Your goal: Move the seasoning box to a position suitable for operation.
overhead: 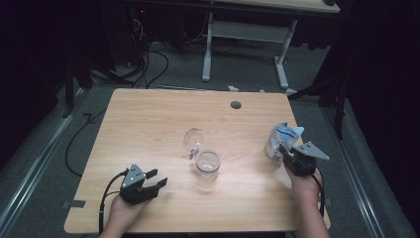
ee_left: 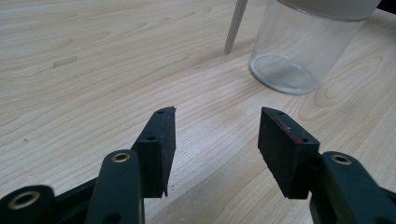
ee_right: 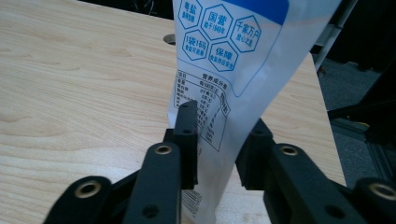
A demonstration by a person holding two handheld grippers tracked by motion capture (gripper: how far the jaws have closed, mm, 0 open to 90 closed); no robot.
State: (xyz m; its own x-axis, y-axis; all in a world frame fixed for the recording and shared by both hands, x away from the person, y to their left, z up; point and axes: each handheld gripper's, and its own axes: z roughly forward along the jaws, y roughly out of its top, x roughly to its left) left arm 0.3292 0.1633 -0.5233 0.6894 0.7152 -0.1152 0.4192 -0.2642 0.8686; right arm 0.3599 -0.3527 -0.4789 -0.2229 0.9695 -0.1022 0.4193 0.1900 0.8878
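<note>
On the wooden worktop (overhead: pixel 148 129), your right hand-held gripper (ee_right: pixel 217 140) already grasps the salt bag (ee_right: pixel 233 60); your left hand-held gripper (ee_left: pixel 215 140) is released, the empty jar (ee_left: pixel 303 51) just ahead, pouring not yet done.

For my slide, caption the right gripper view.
Right tool pinching a white-and-blue printed pouch above the wooden table.

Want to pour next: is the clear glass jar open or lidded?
Open. The clear glass jar stands upright with a bare mouth; its round glass lid sits just behind it on the wooden table.
</note>
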